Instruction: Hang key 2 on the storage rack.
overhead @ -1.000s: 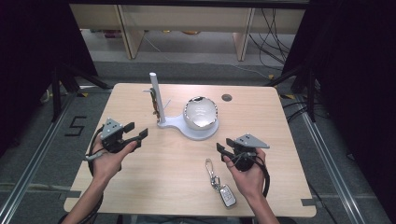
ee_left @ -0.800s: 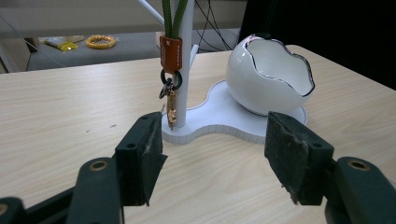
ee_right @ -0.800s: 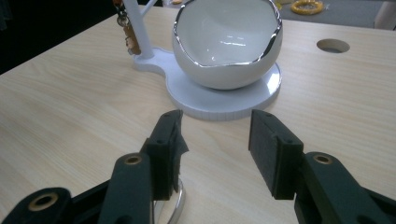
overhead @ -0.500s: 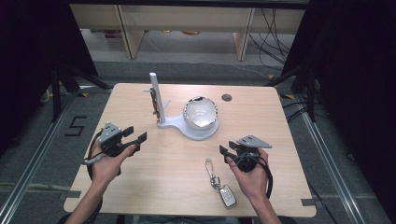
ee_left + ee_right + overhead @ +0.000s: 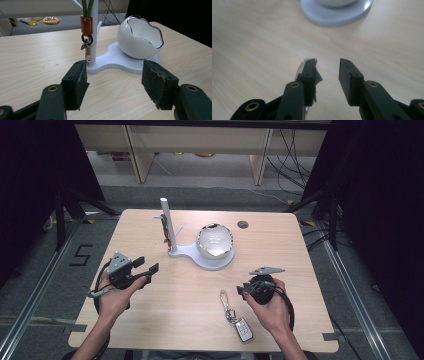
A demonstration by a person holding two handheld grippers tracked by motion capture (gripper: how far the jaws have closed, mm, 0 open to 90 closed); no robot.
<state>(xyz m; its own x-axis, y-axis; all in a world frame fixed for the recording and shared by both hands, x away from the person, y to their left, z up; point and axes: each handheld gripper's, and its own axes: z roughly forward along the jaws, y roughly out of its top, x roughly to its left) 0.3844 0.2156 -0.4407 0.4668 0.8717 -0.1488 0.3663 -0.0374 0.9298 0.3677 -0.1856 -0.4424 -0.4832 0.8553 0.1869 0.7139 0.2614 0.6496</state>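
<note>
Near the table's [image 5: 165, 320] front edge, a car key fob on its keyring [image 5: 236, 316] is seen lying flat, right gripper [image 5: 242, 290] held just beside it, jaws narrowly parted, empty. Left gripper [image 5: 148, 268] is held wide apart near the left edge.

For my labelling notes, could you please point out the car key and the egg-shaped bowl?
car key [image 5: 244, 329], high view, on the fob body.
egg-shaped bowl [image 5: 132, 42], left gripper view, on its outer wall.
</note>
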